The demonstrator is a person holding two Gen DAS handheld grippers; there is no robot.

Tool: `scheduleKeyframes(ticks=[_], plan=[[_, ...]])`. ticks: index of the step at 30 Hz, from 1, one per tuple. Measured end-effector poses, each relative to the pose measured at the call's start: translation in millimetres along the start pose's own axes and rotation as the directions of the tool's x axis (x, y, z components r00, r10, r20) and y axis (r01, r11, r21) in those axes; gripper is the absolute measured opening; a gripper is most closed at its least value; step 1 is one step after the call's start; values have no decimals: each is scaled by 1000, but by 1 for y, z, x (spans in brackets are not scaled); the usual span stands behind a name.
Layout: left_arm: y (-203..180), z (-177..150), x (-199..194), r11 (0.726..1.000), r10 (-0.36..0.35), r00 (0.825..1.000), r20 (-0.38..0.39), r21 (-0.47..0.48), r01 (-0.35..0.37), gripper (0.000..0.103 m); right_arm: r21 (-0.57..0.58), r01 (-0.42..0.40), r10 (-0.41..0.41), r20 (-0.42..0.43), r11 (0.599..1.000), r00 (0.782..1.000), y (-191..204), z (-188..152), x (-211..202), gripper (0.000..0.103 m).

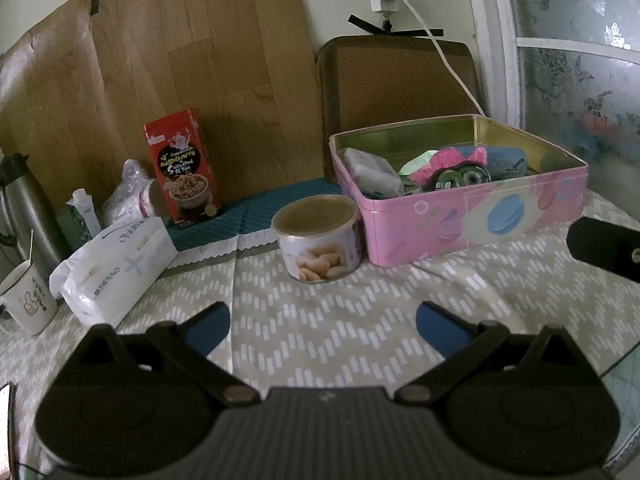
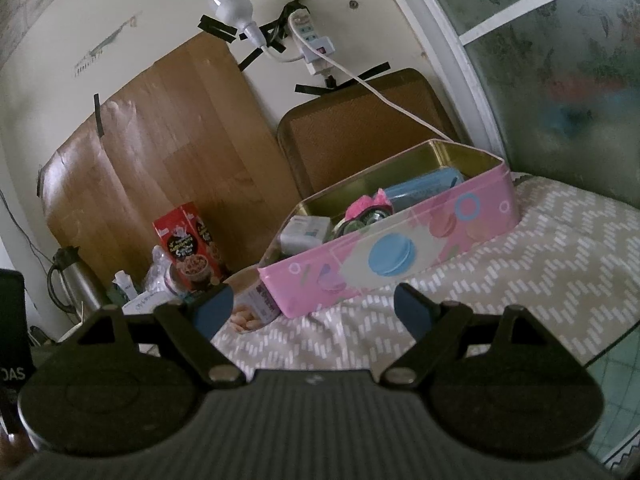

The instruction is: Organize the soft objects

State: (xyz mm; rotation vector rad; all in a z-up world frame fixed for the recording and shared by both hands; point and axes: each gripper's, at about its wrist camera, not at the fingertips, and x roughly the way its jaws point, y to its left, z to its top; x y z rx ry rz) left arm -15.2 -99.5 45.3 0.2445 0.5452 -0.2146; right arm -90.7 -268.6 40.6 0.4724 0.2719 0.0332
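The left gripper and right gripper both hover wide and empty; the soft things lie inside the pink tin, so approach slowly from above.

My 2 fisheye views are dim; soft daylight enters through the frosted window, edges bend and darken, my near body blurs.
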Motion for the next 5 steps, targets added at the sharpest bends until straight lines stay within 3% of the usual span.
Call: scheduleKeyframes(ticks=[5], plan=[[2,1,-2,999,-46,999,14,-7,46,103,-1,-1,1,0,1000,1000,0,0,0,89]])
